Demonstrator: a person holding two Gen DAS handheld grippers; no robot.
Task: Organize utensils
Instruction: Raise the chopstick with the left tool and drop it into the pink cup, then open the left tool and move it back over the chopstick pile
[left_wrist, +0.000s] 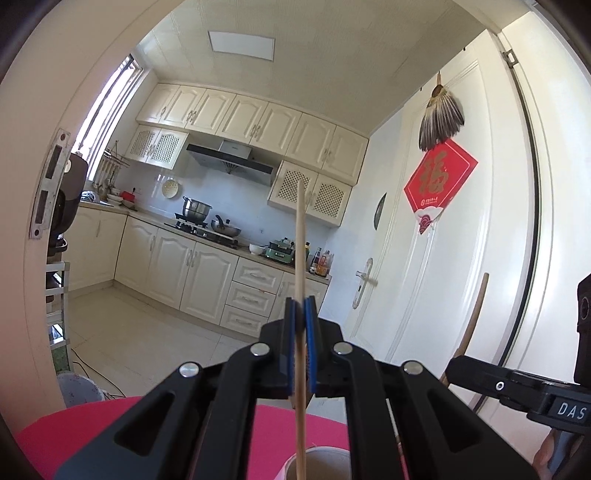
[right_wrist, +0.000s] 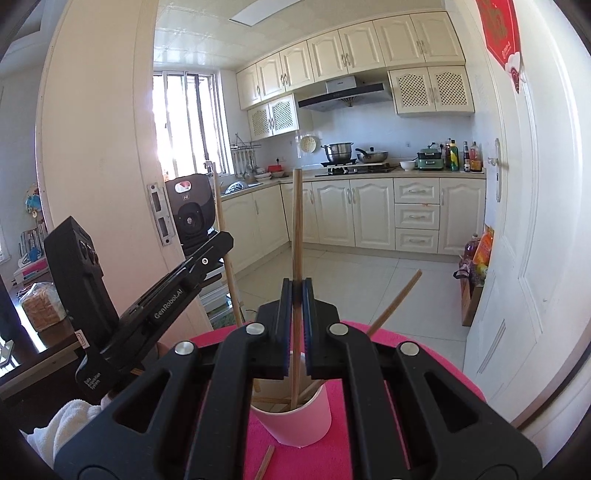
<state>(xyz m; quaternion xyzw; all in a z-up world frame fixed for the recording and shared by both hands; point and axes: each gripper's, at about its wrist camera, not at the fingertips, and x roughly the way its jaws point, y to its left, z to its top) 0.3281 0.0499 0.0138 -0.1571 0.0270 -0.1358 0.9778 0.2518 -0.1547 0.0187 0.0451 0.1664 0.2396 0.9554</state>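
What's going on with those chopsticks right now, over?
Left hand-held gripper shut on pale wooden chopstick, upright over pink paper cup. Right hand-held gripper shut on darker wooden chopstick, tip in cup. Nothing blocking.

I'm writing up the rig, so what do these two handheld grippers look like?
Both the left gripper and the right gripper are matte black linkage frames with round silver pivot pins and blue pads on the fingers. White lettering on the left one's side reads GenRobot.AI. A white fuzzy sleeve shows beneath it.

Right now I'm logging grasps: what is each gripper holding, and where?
Each holds one upright chopstick: left chopstick and right chopstick, both pinched along the lower shaft, ends over the cup.
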